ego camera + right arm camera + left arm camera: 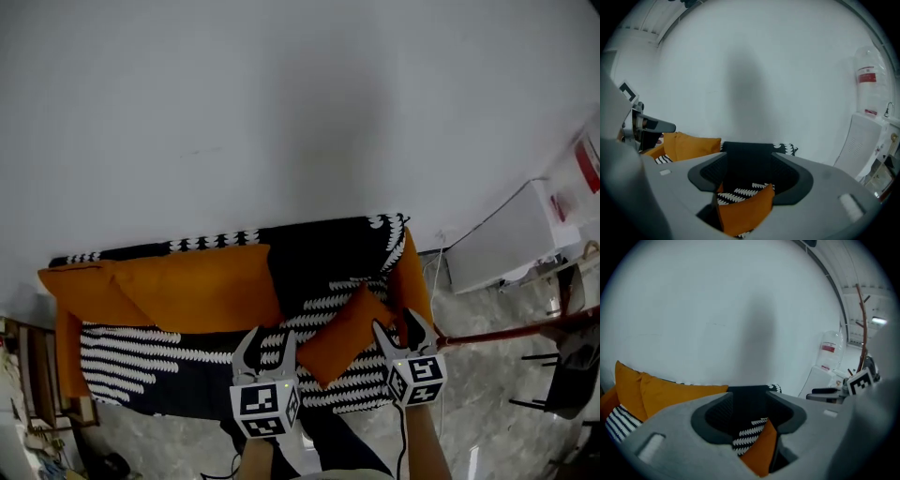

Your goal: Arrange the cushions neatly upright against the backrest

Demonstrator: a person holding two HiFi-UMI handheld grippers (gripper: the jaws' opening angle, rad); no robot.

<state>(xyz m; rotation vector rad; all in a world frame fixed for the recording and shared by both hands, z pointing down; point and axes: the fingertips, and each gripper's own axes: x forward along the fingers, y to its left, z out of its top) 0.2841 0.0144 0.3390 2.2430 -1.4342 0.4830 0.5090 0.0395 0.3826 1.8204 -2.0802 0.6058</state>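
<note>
Approach step: left tongs [265, 339] and right tongs [397, 328], both open and empty, hover beside the small orange cushion [342, 336] lying askew near the sofa [150, 356] seat's right end. Next move, probably: grip it and stand it against the backrest [323, 251].

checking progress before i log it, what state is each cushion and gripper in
small orange cushion: lying on the seat, not against the backrest
large orange cushion: leaning against the backrest
left gripper: open, empty
right gripper: open, empty
</note>
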